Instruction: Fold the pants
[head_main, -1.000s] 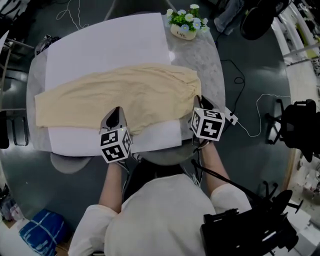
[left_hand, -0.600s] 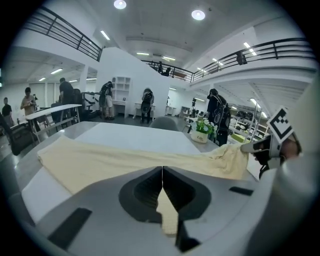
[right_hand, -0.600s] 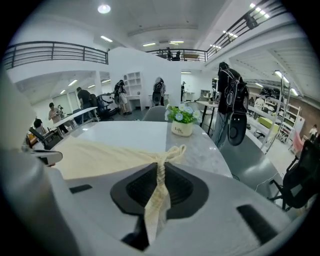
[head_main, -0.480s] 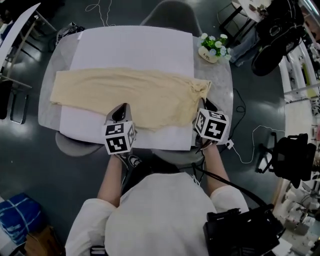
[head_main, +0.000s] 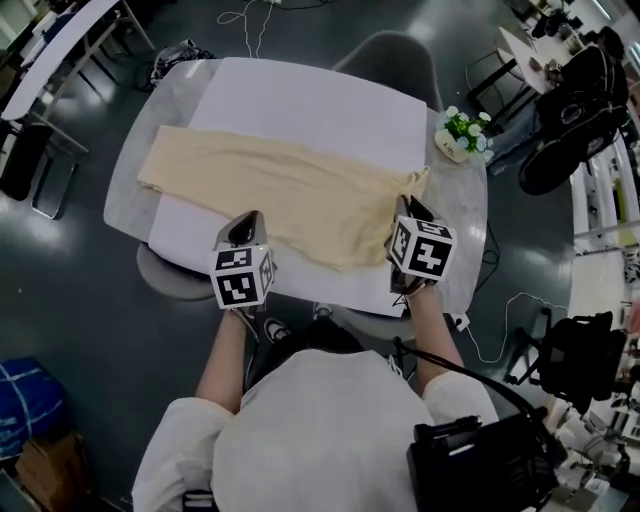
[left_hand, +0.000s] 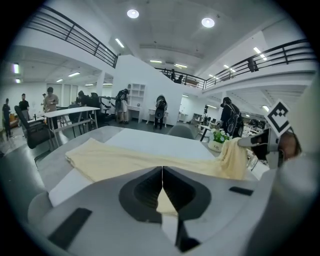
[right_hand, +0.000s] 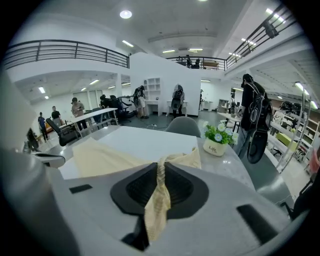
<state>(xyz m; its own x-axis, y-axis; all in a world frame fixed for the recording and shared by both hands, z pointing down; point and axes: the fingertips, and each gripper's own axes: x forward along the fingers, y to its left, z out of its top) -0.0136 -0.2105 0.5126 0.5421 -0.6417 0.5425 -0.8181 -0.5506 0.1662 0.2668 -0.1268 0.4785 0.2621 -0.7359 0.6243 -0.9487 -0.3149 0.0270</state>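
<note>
Inspected surface (head_main: 465, 215) carrying white sheet (head_main: 320, 105); found pants (head_main: 270, 185) stretched lengthwise across that sheet, hems at left, waist at right, near edge lifted at two grip points. Seen at roughly one leg's width, so judged already laid leg on leg, though not confirmable from these views. No crosswise fold seen; judged early stage, with the fold of the near edge in hand and the waist-to-hem folds and smoothing outstanding. Found left hand-held gripper (left_hand: 162, 175) clenched on near edge of pants about mid-leg, with cloth pinched between closed jaws. Found right hand-held gripper (right_hand: 161, 175) clamped on waist corner, with a bunched strip of fabric hanging through the jaws. Noted flowerpot (head_main: 458, 140) on bare surface beyond waist, near but apart from cloth; judged no obstacle.
</note>
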